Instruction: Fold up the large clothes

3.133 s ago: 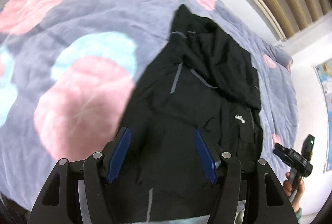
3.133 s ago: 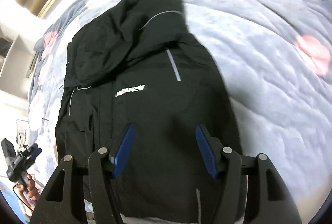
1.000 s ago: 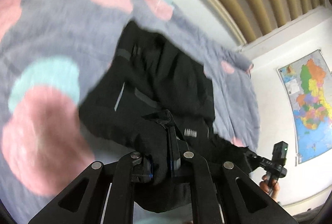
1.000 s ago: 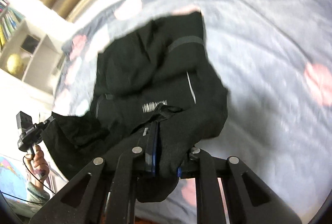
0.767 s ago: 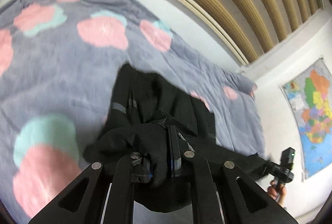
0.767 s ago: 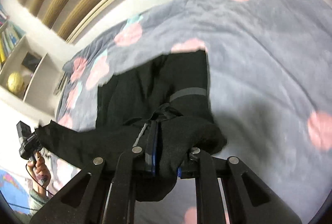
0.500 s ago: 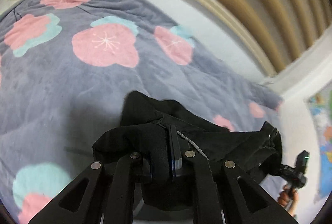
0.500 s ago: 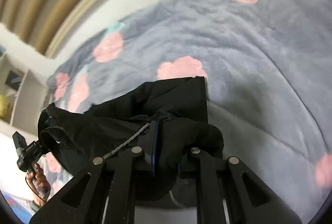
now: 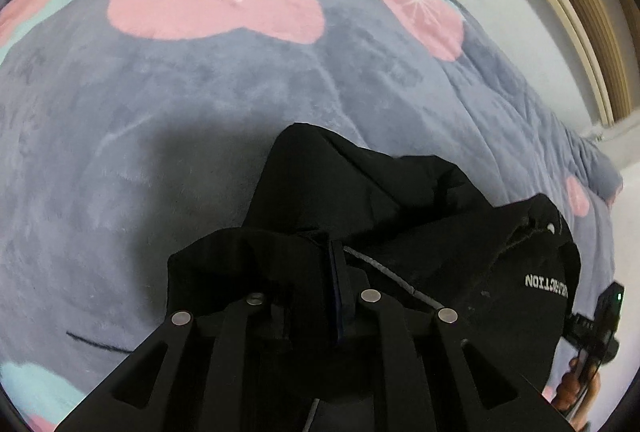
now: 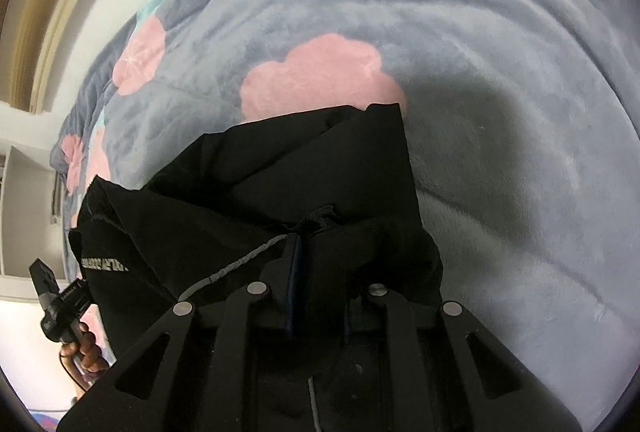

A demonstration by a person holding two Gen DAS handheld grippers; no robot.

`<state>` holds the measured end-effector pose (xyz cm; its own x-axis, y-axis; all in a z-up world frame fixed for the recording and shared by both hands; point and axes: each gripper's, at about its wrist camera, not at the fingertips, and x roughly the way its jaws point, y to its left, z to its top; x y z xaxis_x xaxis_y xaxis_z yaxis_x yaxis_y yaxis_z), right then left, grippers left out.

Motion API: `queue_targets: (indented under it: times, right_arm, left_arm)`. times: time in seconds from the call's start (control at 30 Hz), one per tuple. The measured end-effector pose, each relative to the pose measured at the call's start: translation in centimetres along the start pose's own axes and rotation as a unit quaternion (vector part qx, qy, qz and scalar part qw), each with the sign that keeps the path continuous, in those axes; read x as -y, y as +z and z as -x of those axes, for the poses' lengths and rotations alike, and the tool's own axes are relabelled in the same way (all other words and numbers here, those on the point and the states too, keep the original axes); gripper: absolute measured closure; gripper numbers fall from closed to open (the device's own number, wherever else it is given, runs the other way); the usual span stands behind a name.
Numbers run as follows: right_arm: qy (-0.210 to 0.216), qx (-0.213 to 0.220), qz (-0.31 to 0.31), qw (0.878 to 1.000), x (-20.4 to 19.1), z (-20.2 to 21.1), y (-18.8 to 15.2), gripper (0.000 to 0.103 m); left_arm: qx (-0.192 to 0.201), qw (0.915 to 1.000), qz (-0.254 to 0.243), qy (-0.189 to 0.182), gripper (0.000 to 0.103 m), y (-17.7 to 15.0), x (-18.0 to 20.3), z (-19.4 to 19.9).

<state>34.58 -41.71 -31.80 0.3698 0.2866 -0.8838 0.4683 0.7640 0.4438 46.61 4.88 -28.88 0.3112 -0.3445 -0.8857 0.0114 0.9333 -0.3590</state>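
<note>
Both pinching the black jacket's (image 9: 400,216) hem, left gripper (image 9: 338,272) just easing open, right gripper (image 10: 304,268) clamped, carrying it forward over the flowered blanket (image 9: 200,92) to fold.

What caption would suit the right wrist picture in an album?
Right gripper pinching a fold of black jacket over a grey flowered blanket.

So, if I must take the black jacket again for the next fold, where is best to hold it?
Grip the black jacket at its far folded edge, coming from above with the tongs pointing down. That edge lies flat and bare on the blanket, its corner clearly visible.
</note>
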Motion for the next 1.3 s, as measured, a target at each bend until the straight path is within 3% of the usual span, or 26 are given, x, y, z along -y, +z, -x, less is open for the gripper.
queue_targets:
  times: [0.2, 0.37, 0.43, 0.5, 0.57, 0.6, 0.67, 0.7, 0.8, 0.83, 0.9, 1.0, 1.1, 1.17, 1.3]
  right_arm:
    - [0.028, 0.013, 0.010, 0.999, -0.3, 5.1, -0.9, 0.075]
    - [0.086, 0.026, 0.003, 0.996, 0.0, 10.4, -2.4, 0.071]
    - [0.105, 0.026, -0.007, 0.994, 0.4, 11.7, -2.8, 0.070]
    - [0.124, 0.024, -0.017, 0.992, 0.7, 12.5, -3.2, 0.069]
    - [0.146, 0.020, -0.032, 0.989, 1.0, 13.3, -3.5, 0.066]
    - [0.157, 0.019, -0.037, 0.987, 1.2, 13.7, -3.7, 0.066]
    - [0.171, 0.028, -0.044, 0.984, 1.3, 14.5, -3.9, 0.063]
    - [0.172, 0.030, -0.043, 0.984, 1.3, 14.9, -4.0, 0.060]
    - [0.138, 0.062, -0.011, 0.988, 0.3, 16.7, -4.1, 0.045]
    - [0.114, 0.075, 0.006, 0.991, -0.2, 17.3, -4.0, 0.038]
    - [0.082, 0.098, 0.038, 0.991, -1.1, 17.9, -3.7, 0.033]
    - [0.008, 0.111, 0.094, 0.989, -2.2, 15.9, -2.8, 0.024]
    - [-0.072, 0.103, 0.162, 0.979, -3.0, 11.3, -1.5, 0.024]
    - [-0.094, 0.098, 0.181, 0.974, -2.5, 8.6, -0.5, 0.024]
    - [-0.080, 0.074, 0.183, 0.977, -0.5, 4.4, 1.6, 0.024]
  left_arm:
    - [0.028, 0.9955, -0.082, -0.037, 0.082, -0.1, 0.7, 6.3]
    - [0.021, 0.9855, -0.067, -0.155, 0.079, 0.1, -1.0, 12.4]
    - [0.001, 0.9759, -0.049, -0.213, 0.073, 0.2, -2.0, 14.2]
    - [-0.006, 0.9683, -0.049, -0.245, 0.069, 0.0, -2.5, 16.3]
    - [0.006, 0.9678, -0.060, -0.244, 0.055, -0.3, -2.5, 17.9]
    - [0.018, 0.9673, -0.062, -0.245, 0.038, -0.4, -2.7, 18.8]
    - [0.057, 0.9630, -0.053, -0.258, 0.024, -0.2, -3.7, 21.0]
    - [0.073, 0.9612, -0.050, -0.261, 0.024, -0.2, -4.2, 21.8]
    - [0.087, 0.9668, -0.048, -0.236, 0.024, 0.4, -4.6, 21.9]
    - [0.081, 0.9722, -0.056, -0.213, 0.024, 0.6, -4.2, 21.2]
    - [0.064, 0.9800, -0.071, -0.174, 0.024, 0.8, -3.3, 19.1]
    - [0.040, 0.9865, -0.091, -0.130, 0.024, 1.2, -1.8, 15.0]
    - [0.008, 0.9896, -0.108, -0.095, 0.024, 1.8, -1.1, 10.3]
    - [-0.014, 0.9894, -0.119, -0.081, 0.024, 2.3, -0.9, 7.3]
    - [-0.027, 0.9903, -0.111, -0.079, 0.024, 3.6, -2.1, 3.9]
